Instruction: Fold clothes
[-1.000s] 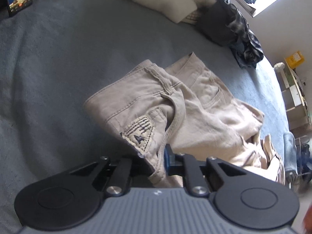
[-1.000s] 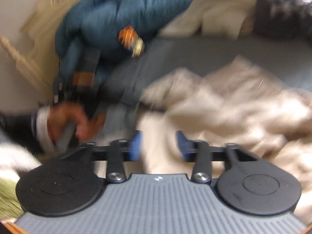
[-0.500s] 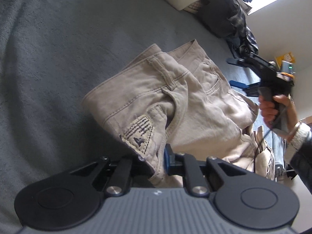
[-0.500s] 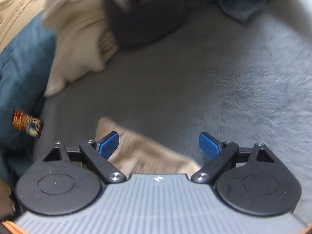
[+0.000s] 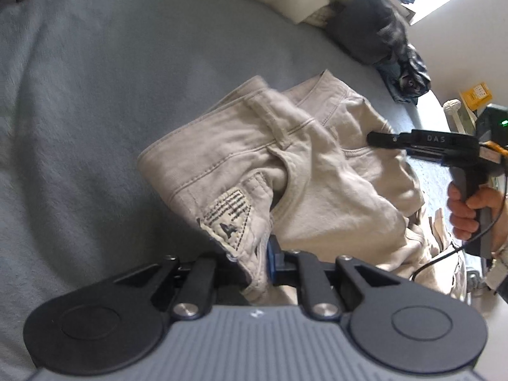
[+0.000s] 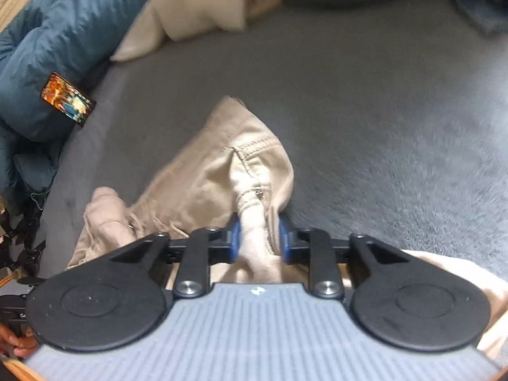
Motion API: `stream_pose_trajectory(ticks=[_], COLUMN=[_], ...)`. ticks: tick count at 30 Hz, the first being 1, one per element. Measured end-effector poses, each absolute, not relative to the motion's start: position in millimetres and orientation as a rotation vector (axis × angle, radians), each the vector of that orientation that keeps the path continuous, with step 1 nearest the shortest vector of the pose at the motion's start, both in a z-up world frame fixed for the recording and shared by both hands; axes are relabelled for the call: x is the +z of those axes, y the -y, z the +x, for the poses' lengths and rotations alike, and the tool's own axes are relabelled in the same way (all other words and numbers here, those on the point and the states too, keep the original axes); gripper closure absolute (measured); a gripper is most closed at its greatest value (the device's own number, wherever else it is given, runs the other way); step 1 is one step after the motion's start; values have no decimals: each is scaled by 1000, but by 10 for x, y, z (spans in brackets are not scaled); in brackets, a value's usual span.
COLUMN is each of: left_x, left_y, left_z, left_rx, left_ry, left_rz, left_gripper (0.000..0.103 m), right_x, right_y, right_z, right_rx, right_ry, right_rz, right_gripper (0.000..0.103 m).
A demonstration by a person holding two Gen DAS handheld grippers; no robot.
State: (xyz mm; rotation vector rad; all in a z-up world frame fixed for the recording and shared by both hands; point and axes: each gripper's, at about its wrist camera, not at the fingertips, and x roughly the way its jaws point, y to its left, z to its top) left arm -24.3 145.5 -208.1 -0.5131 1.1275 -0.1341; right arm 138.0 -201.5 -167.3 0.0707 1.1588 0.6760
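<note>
A grey blanket point(image 5: 95, 101) covers the bed, and the beige trousers point(image 5: 285, 171) lie crumpled in the middle of it, near a cream pillow point(image 6: 197, 3) and a blue duvet point(image 6: 57, 41) at the far side. The left gripper point(image 5: 254, 262) is clamped on the waistband by the label. The right gripper point(image 6: 258, 238) has just been closing, its blue pads point(image 6: 235, 238) now pinching a bunched fold of the trousers.

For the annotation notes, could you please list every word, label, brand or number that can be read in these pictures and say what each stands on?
"DAS": pale letters on the black body of the right claw, seen from the left wrist view.
"4": a dark stitched figure on the cloth patch of the beige trousers; the stitched lines above it are too small to read.
Colourful card by the blue jacket: blurred, unreadable.
Yellow box: print too small.
</note>
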Motion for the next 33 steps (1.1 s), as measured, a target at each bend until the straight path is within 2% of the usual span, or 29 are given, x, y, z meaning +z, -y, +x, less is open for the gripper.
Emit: stream_pose_trajectory(ticks=[4,8,11,18,24,29,31,33], left_x=[-1857,-1702,-1622,-1556,-1765,-2156,-2277,-2393], left_y=[-1392,-1376,-1328,-1303,-1485,-1718,-1790,-1866], left_z=[-340,-374,-330,-169,-57,67,116,165], left_rx=[-123,-123,-122,-71,6,45,35,24], left_ry=[-1044,-961,-893,-814,-852,-969,-1011,-1053], left_rz=[-469,-458,-446,-415,-367,-408,-452,-499], left_gripper=[92,92,92,92,92,91,87,75], right_x=[-1168,-645,-329,-182,-445,-1089,-1416,-1699], right_y=[1912,1944,2142,2066,1429,917,753,660], right_z=[1009,1002,1051,1331,1823,2221,2378,2563], right_rx=[633,515,454,448,541,669,690,669], right_ry=[-927,-696,-615,-536,-515,-585,-630,-693], right_rz=[-120,-274,-301,-431,-462,-505,-533,-531], right_gripper=[89,90,90,90,90,89,88,84])
